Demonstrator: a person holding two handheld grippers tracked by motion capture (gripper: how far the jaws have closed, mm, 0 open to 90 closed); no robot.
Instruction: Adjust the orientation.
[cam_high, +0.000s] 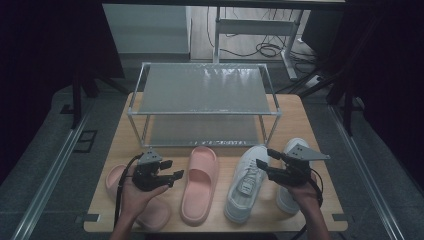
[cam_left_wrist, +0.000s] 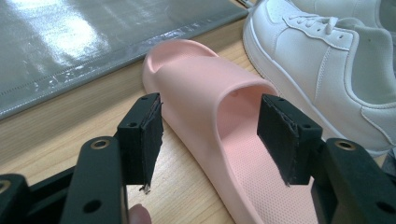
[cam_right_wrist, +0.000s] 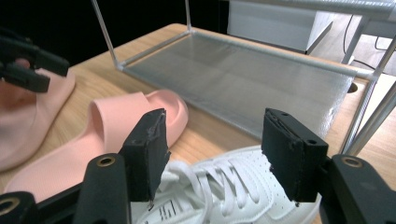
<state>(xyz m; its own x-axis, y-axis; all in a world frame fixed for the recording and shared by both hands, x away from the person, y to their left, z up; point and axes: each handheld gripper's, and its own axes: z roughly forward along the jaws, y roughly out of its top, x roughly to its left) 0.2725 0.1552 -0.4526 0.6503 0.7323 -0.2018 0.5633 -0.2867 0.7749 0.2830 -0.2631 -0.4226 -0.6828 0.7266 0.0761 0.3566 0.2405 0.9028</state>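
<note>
Left tongs (cam_high: 169, 171) gaping empty, hovering before pink moulded slide (cam_high: 199, 182); second slide (cam_high: 155, 212) lying half-hidden beneath that hand. Right tongs (cam_high: 265, 159) gaping empty, hovering above white laced sneaker (cam_high: 245, 182); its mate (cam_high: 289, 197) sitting partly covered behind.

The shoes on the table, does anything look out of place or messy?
Nothing stands out. Two pink slides and two white sneakers lie in a row before the empty rack, toes toward it, none tipped over.

High view looks down over the table (cam_high: 125, 145); both gripper views, close and low, share the pink slide (cam_left_wrist: 224, 121).
</note>
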